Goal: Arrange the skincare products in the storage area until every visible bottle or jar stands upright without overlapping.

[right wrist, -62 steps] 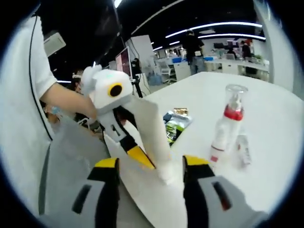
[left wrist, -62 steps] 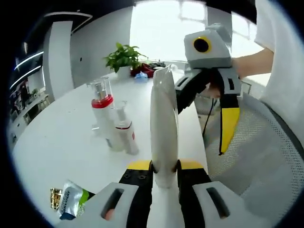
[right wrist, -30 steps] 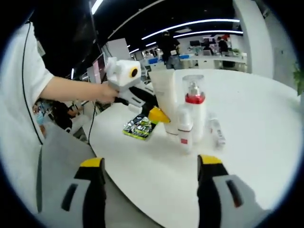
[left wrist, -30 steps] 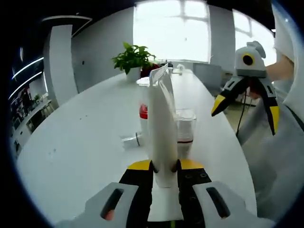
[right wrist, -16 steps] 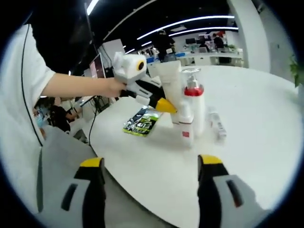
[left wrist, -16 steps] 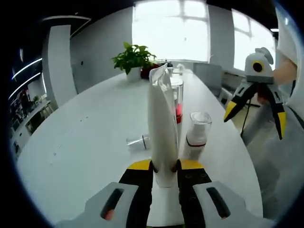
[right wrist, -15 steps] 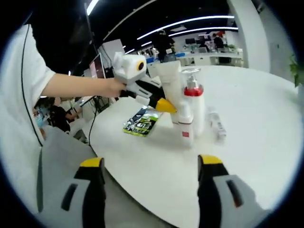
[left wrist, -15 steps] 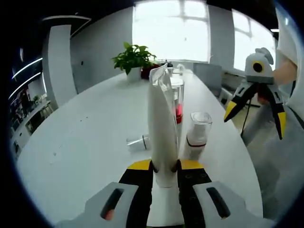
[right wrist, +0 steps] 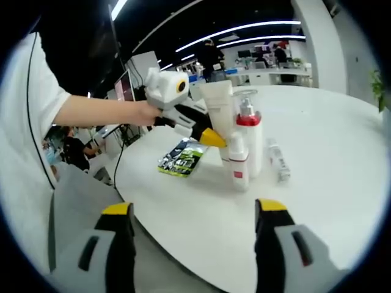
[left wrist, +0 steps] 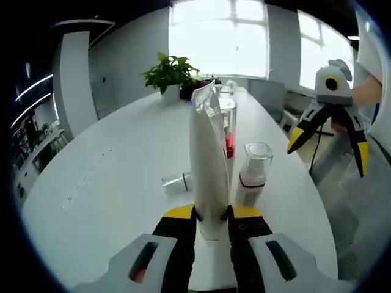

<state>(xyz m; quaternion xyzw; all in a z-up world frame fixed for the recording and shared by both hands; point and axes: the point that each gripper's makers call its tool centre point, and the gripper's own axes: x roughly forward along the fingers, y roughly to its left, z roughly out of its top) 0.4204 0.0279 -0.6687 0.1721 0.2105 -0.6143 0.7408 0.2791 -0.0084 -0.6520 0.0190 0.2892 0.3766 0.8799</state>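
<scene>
White table (left wrist: 110,177), tube (left wrist: 208,159) between left fingers (left wrist: 178,215).

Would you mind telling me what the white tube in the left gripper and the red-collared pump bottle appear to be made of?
White tube: likely soft plastic, smooth matte white, with a flat crimped top. Pump bottle: probably rigid plastic, glossy white body, red collar and see-through clear cap over the pump.

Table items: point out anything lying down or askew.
One small clear-capped bottle lies on its side on the white table, beside the upright red-collared pump bottle. The white tube is clamped upright in the left gripper.
</scene>
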